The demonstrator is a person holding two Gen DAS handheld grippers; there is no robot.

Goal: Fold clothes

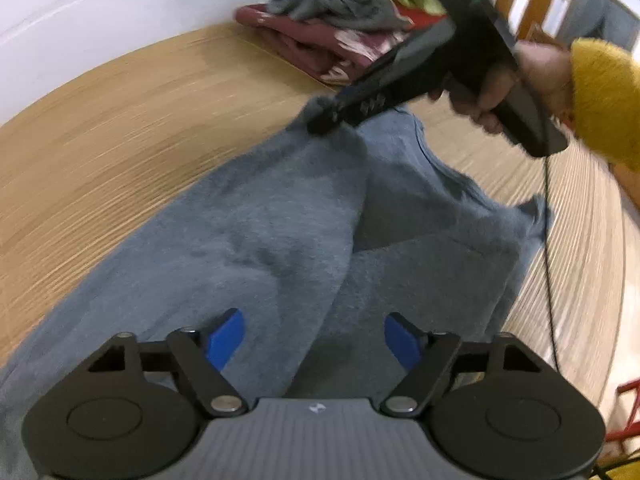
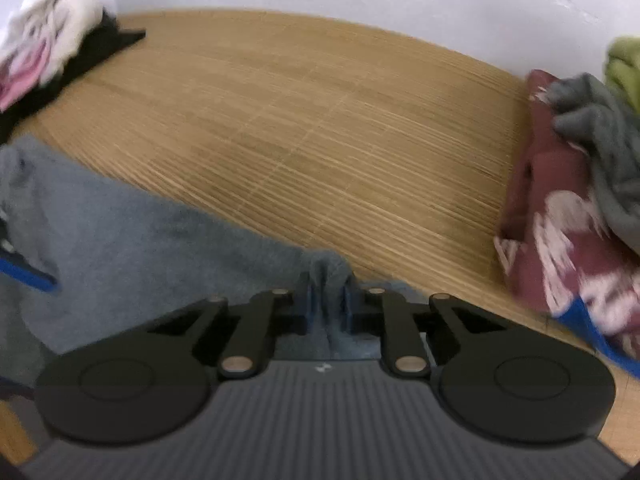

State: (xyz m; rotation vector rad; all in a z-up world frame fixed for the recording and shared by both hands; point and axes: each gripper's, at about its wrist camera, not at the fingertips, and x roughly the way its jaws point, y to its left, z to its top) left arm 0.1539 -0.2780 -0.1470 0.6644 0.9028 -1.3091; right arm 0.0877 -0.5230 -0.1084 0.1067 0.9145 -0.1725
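A grey-blue garment (image 1: 280,232) lies partly folded on the wooden table (image 1: 120,128). My left gripper (image 1: 316,336) hovers over its near part, open, its blue pads (image 1: 228,336) wide apart with cloth beneath them and nothing pinched. My right gripper (image 1: 320,120), held by a hand in a yellow sleeve (image 1: 600,96), is shut on the garment's far edge. In the right wrist view a bunched fold of the garment (image 2: 120,240) sits clamped in the right gripper (image 2: 328,300).
A pile of maroon, grey and green clothes (image 1: 340,20) sits at the table's far side by the white wall, also seen as the pile (image 2: 560,200). Another heap of white, pink and black clothes (image 2: 48,40) lies far left. A thin cable (image 1: 548,280) hangs from the right gripper.
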